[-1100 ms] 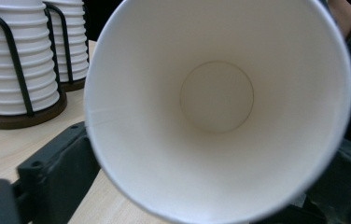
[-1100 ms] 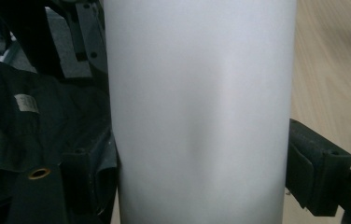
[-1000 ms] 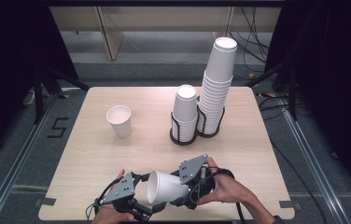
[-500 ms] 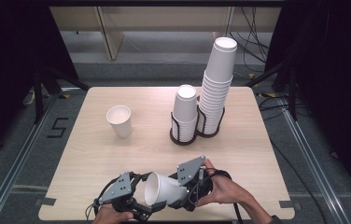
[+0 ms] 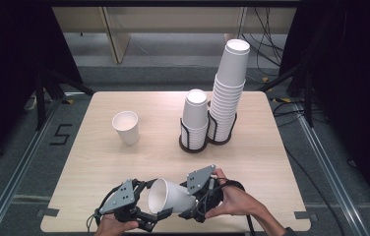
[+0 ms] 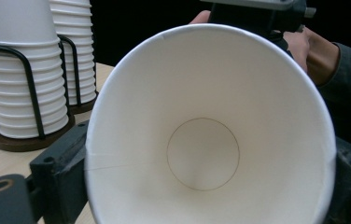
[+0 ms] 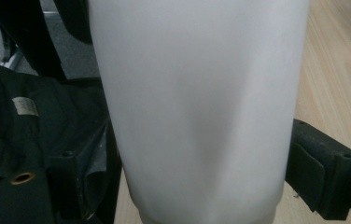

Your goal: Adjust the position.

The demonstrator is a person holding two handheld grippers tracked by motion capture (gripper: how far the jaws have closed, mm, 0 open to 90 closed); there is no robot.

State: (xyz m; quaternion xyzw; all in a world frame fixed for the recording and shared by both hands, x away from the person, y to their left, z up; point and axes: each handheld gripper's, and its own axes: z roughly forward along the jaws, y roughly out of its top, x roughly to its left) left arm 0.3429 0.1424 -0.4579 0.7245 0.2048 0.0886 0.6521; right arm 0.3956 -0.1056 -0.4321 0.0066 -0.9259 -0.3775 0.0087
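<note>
While one cup [image 5: 126,127] already stands upright and alone on the table's [image 5: 271,157] left half, a second cup [image 5: 170,196] is in transit, held on its side above the near edge between both grippers. Judged from this layout, the work of taking cups off the stacks [image 5: 195,118] and setting them out singly is about one cup along; the held one is not yet set down, and both racks remain well filled.

The right gripper [image 5: 200,204] clamps the cup's narrow base end, its jaws pressed against the wall, which looks slightly dented in the right gripper view [image 7: 197,107]. The left gripper [image 5: 148,216] meets the cup's open mouth; its jaws have just been closing and now flank the rim [image 6: 206,126] on either side, apparently touching it. Both hands sit low and close together at the near edge, the grippers pointed toward each other, which reads as a hand-over.
</note>
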